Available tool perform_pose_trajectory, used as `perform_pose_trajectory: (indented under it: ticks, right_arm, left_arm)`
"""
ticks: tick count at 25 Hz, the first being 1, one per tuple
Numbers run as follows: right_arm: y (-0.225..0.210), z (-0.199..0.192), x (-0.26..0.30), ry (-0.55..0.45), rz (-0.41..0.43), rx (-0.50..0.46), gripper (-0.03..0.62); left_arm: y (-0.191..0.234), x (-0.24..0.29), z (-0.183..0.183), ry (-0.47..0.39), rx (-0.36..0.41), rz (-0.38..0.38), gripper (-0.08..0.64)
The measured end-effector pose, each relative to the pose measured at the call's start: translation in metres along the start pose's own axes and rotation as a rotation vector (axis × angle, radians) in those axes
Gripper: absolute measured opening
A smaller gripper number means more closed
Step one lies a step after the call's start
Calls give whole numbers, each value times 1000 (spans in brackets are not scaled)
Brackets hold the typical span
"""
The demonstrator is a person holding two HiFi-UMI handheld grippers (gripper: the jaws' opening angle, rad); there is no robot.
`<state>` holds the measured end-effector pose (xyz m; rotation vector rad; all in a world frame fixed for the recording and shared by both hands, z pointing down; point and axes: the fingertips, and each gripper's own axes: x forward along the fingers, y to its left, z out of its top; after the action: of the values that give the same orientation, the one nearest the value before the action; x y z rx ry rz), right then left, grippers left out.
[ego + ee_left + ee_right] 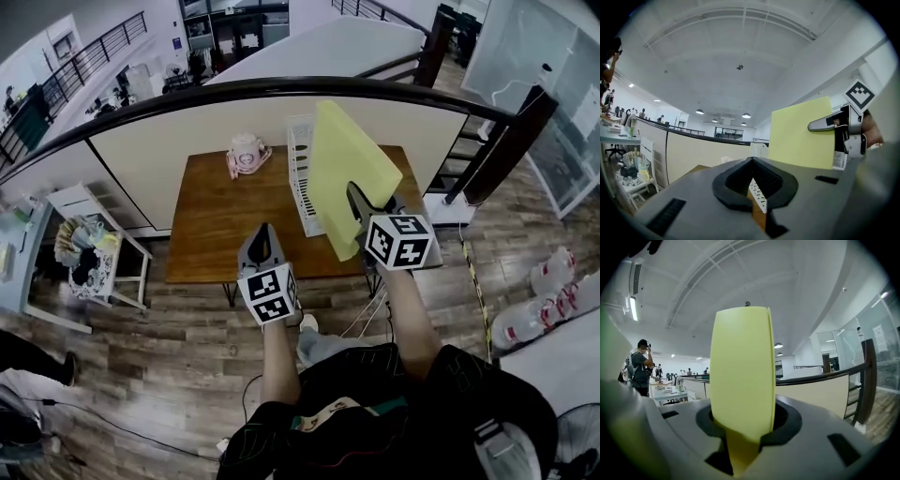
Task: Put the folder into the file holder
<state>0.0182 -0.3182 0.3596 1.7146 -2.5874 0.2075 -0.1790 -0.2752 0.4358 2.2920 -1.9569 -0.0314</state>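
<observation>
1. Head view: the right gripper [364,211] is clamped on the lower edge of the yellow folder [347,159], which is up in the air and tilted. It sits at the 3 o'clock side of the white file holder [300,159] and is not yet inside it. The holder stands on the wooden table [216,216], with a pink object [247,155] at the table's 11 o'clock. The left gripper [262,246] hovers at the table's 6 o'clock edge.
2. Left gripper view: the left gripper [757,197] carries nothing and its jaws are a narrow slit apart. The folder [801,133] is at 2 o'clock, pinched by the right gripper [834,124].
3. Right gripper view: the right gripper [740,437] has the folder [740,371] standing edge-on between its jaws, rising to 12 o'clock.
</observation>
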Motion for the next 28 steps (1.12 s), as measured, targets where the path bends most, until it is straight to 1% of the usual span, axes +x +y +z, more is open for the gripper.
perform_pose_trajectory:
  ticks: [4,8,13,18,24,28]
  right_arm:
    - [-7,1,24,-2,-8,11,152]
    - [-16,4,53,-7,-22,40,152]
    - [-27,9,83,-22,-36,67,152]
    - [-36,8,108,-32,-60,91,152]
    - [-37,8,137,-51,-63,59,153]
    - [-41,1,152,-56,-73,67,153]
  left_arm:
    - [4,28,1,13,5,-18,-6]
    - [7,58,11,21,41,-41,-6]
    - [9,90,11,52,73,-65,-6]
    - [12,117,14,67,85,-100,-6]
    - [17,147,12,84,95,-107,-6]
    - [21,162,6,101,101,-115,-6]
